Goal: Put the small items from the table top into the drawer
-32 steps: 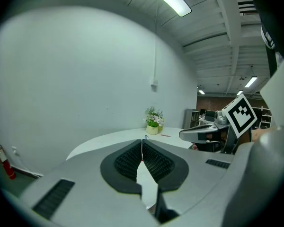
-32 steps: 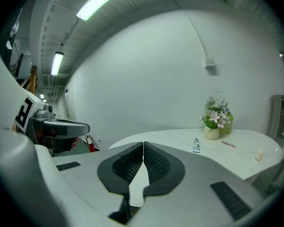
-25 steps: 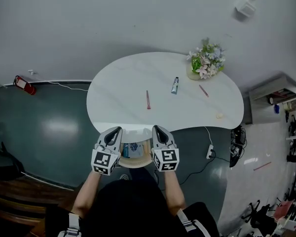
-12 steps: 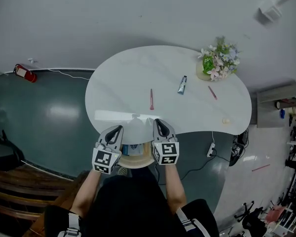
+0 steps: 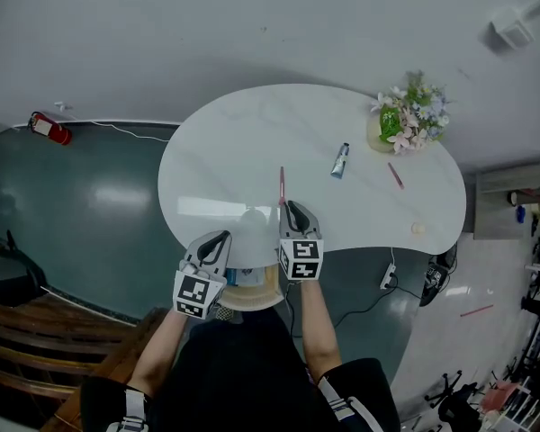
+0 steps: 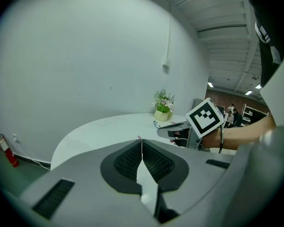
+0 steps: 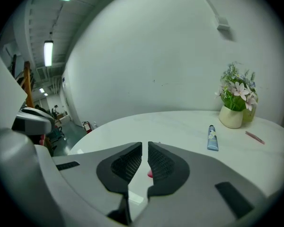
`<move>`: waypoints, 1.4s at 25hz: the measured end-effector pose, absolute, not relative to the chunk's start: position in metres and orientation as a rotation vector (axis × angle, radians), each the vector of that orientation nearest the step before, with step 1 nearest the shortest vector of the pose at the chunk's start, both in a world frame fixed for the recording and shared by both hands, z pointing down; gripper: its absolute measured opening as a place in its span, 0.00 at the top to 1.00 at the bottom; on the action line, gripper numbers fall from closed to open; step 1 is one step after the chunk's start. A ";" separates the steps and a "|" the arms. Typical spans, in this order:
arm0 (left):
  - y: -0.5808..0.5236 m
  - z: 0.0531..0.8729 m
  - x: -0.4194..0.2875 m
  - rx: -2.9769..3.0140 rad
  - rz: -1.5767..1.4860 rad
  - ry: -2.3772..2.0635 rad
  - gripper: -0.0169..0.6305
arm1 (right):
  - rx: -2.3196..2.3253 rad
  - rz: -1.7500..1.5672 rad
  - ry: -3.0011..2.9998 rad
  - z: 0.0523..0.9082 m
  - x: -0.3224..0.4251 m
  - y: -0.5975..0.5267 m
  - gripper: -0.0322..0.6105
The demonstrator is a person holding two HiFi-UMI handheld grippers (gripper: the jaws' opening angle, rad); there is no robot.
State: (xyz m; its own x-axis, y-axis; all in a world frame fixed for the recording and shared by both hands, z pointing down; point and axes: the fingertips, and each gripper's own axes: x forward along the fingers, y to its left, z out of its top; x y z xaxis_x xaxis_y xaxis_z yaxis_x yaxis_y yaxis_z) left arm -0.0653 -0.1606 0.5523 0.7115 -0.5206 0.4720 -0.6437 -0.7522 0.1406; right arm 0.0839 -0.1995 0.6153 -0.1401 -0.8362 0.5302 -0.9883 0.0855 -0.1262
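Observation:
A long red pen (image 5: pixel 282 185) lies near the front middle of the white table (image 5: pixel 225 165). Just short of the pen's near end is my right gripper (image 5: pixel 292 206), shut with nothing in it; the right gripper view shows the red pen (image 7: pixel 150 174) right behind the closed jaws of the right gripper (image 7: pixel 145 144). My left gripper (image 5: pixel 223 238) hangs shut and empty over the open drawer (image 5: pixel 263 300) at the table's front edge. Its own view has the left gripper (image 6: pixel 142 141) with pads touching. A blue tube (image 5: pixel 341 160), a second red pen (image 5: pixel 395 175) and a small pale item (image 5: pixel 418 229) lie further right.
A pot of flowers (image 5: pixel 409 120) stands at the table's back right. The drawer holds a blue item (image 5: pixel 245 275). On the floor are a red fire extinguisher (image 5: pixel 49 129) at the left and a power strip (image 5: pixel 387 280) with cables at the right.
My right gripper has moved forward from the drawer front, out over the table, to the red pen's near end. The left gripper has shifted only slightly and stays by the drawer.

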 end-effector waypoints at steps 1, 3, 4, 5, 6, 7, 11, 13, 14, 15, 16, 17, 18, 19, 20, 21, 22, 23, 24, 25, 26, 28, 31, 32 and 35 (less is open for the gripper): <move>-0.161 0.553 -0.065 2.623 0.596 -0.916 0.94 | 1.807 0.675 -2.038 0.621 0.086 -0.204 0.90; -0.161 0.554 -0.066 2.618 0.601 -0.914 0.94 | 1.794 0.713 -2.015 0.634 0.089 -0.211 0.90; -0.162 0.555 -0.066 2.615 0.603 -0.915 0.94 | 1.785 0.734 -2.005 0.640 0.090 -0.214 0.90; -0.162 0.556 -0.066 2.612 0.605 -0.915 0.94 | 1.775 0.752 -1.996 0.647 0.091 -0.216 0.89; -0.162 0.557 -0.066 2.607 0.607 -0.915 0.94 | 1.766 0.767 -1.988 0.652 0.092 -0.219 0.90; -0.163 0.558 -0.066 2.604 0.609 -0.915 0.94 | 1.757 0.781 -1.981 0.658 0.093 -0.221 0.89; -0.165 0.564 -0.066 2.594 0.618 -0.913 0.94 | 1.705 0.846 -1.974 0.675 0.092 -0.227 0.80; -0.166 0.565 -0.065 2.591 0.620 -0.912 0.94 | 1.684 0.872 -1.973 0.682 0.091 -0.228 0.77; -0.167 0.565 -0.064 2.590 0.620 -0.912 0.94 | 1.679 0.878 -1.968 0.685 0.091 -0.228 0.77; -0.167 0.566 -0.064 2.589 0.620 -0.911 0.94 | 1.676 0.884 -1.962 0.688 0.091 -0.229 0.76; -0.168 0.566 -0.063 2.588 0.620 -0.911 0.94 | 1.672 0.891 -1.955 0.691 0.091 -0.230 0.76; -0.169 0.566 -0.063 2.587 0.620 -0.911 0.94 | 1.668 0.899 -1.949 0.694 0.092 -0.230 0.76; -0.170 0.567 -0.063 2.585 0.620 -0.911 0.94 | 1.664 0.907 -1.943 0.697 0.092 -0.231 0.76; -0.171 0.567 -0.063 2.583 0.620 -0.912 0.94 | 1.660 0.914 -1.936 0.699 0.092 -0.232 0.76; -0.172 0.567 -0.063 2.581 0.620 -0.913 0.94 | 1.654 0.920 -1.928 0.702 0.092 -0.233 0.76; -0.172 0.567 -0.063 2.580 0.620 -0.914 0.94 | 1.649 0.925 -1.921 0.703 0.092 -0.233 0.76; -0.173 0.567 -0.063 2.580 0.621 -0.916 0.94 | 1.644 0.929 -1.915 0.705 0.092 -0.233 0.76; -0.173 0.568 -0.064 2.580 0.623 -0.917 0.94 | 1.638 0.933 -1.910 0.707 0.092 -0.233 0.76; -0.174 0.568 -0.064 2.579 0.623 -0.919 0.94 | 1.632 0.938 -1.906 0.710 0.091 -0.233 0.76; -0.174 0.569 -0.064 2.578 0.622 -0.922 0.94 | 1.627 0.943 -1.901 0.712 0.091 -0.233 0.76; -0.175 0.569 -0.065 2.576 0.621 -0.925 0.94 | 1.623 0.945 -1.894 0.714 0.091 -0.233 0.76; -0.177 0.569 -0.067 2.573 0.619 -0.932 0.94 | 1.623 0.937 -1.875 0.715 0.092 -0.234 0.76; -0.178 0.569 -0.071 2.567 0.619 -0.942 0.94 | 1.622 0.929 -1.855 0.716 0.092 -0.234 0.76; -0.179 0.570 -0.071 2.564 0.619 -0.944 0.94 | 1.621 0.930 -1.852 0.717 0.092 -0.234 0.76; -0.180 0.570 -0.073 2.558 0.615 -0.951 0.94 | 1.617 0.935 -1.851 0.718 0.092 -0.234 0.76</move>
